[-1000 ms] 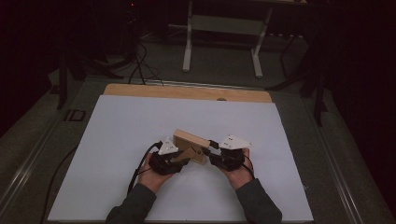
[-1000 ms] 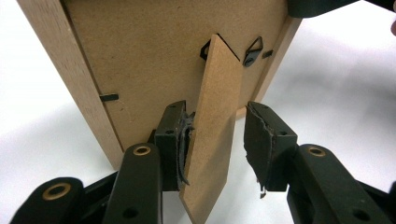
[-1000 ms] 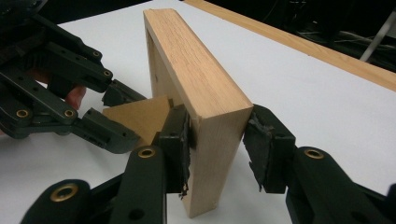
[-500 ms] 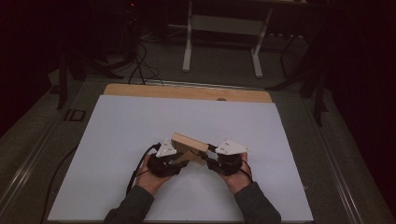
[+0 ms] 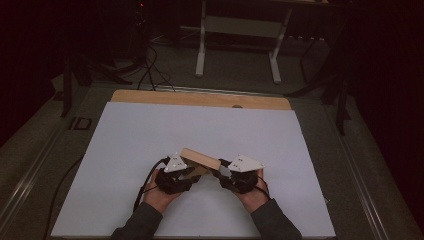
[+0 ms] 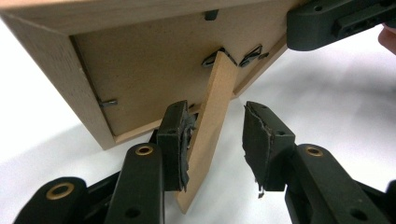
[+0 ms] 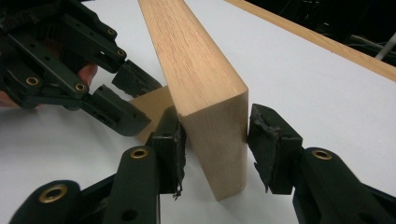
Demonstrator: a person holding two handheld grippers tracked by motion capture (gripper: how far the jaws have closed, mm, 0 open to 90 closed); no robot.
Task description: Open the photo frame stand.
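A wooden picture frame (image 5: pixel 200 159) is held tilted above the white table (image 5: pixel 125 140), between both hands. My right gripper (image 7: pixel 215 135) is shut on the frame's thick end (image 7: pixel 205 93), one pad on each face. In the left gripper view I see the frame's brown back (image 6: pixel 154 60) with its hinged stand leg (image 6: pixel 212 107) swung out. My left gripper (image 6: pixel 215 135) is open around that leg: the left pad (image 6: pixel 175 140) touches it and the right pad stands apart. The right gripper view shows the left gripper (image 7: pixel 126 98) at the leg (image 7: pixel 152 105).
The white sheet covers the table to a bare wooden strip (image 5: pixel 200 99) along the far edge. Cables (image 5: pixel 150 75) and a stand's legs (image 5: pixel 235 50) sit on the dark floor beyond. A cable (image 5: pixel 147 180) trails from the left gripper.
Both hands and the frame have shifted slightly toward the near edge and a little to the left. The grips look the same.
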